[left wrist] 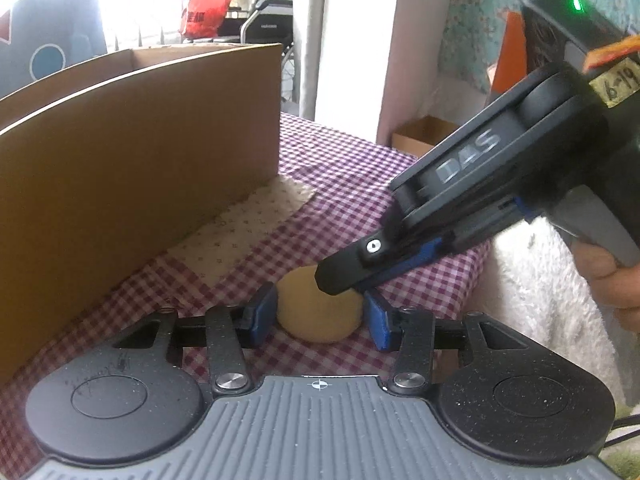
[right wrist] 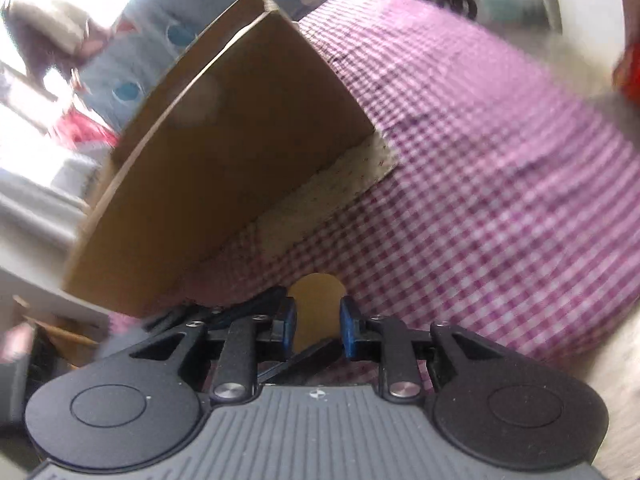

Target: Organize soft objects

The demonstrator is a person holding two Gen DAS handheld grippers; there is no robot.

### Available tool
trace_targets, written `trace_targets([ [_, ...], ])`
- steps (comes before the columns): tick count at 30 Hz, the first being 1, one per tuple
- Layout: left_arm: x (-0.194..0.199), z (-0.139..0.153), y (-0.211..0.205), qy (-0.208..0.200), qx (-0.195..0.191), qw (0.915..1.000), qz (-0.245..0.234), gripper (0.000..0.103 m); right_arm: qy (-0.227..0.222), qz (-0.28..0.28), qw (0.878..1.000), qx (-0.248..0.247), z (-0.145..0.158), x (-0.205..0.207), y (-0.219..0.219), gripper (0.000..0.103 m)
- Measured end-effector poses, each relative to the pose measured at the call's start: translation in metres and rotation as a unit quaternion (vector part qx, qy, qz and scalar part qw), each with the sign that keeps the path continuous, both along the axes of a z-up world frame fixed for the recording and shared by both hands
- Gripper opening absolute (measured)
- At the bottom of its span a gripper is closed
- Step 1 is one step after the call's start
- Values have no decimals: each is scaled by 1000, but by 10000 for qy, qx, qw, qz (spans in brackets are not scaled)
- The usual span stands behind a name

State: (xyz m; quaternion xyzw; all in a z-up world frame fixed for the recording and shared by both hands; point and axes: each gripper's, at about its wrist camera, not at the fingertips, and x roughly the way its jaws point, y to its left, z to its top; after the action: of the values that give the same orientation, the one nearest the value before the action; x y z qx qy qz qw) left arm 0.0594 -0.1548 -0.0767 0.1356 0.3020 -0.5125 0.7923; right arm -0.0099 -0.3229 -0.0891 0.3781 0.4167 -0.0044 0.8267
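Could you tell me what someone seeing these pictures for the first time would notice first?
Most likely the round yellow sponge on the checked tablecloth, sitting between the blue pads of the left gripper while the right gripper comes in from the right, its own pads on either side of the same sponge. Next, the tall cardboard box standing to the left on a pale patterned cloth.

A sponge lies on the tablecloth, right of the cardboard box.

Round yellow sponge on checkered cloth, beside cardboard box
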Motion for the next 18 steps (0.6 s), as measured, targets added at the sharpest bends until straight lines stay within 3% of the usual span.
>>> trace_targets([
  [2,3,0,6,91,-108,9999,-52,48,-292,-42,9971,705,-6,-8,-12,25],
  [4,7,1,12,273,-259,9993,-50,48,-558,-40,9844,1670,-16,-10,-17,25],
  [5,9,1,14,325,-301,9990,-50,47,-526,-45,9847,1660,-18,-8,-15,25],
  [9,5,2,19,230,-329,9992,-80,46,-375,12,9957,842,-8,-1,-6,29],
  [10,2,2,20,163,-304,9994,-92,46,-360,5,9974,632,-3,-1,-4,40],
  [11,0,2,20,109,-277,9995,-107,46,-333,0,9991,256,4,0,-2,61],
  [13,-2,4,21,58,-231,9996,-136,47,-355,58,9986,-395,17,0,3,77],
  [18,-2,7,19,156,-183,9996,-156,53,51,589,9864,-1535,30,12,22,77],
])
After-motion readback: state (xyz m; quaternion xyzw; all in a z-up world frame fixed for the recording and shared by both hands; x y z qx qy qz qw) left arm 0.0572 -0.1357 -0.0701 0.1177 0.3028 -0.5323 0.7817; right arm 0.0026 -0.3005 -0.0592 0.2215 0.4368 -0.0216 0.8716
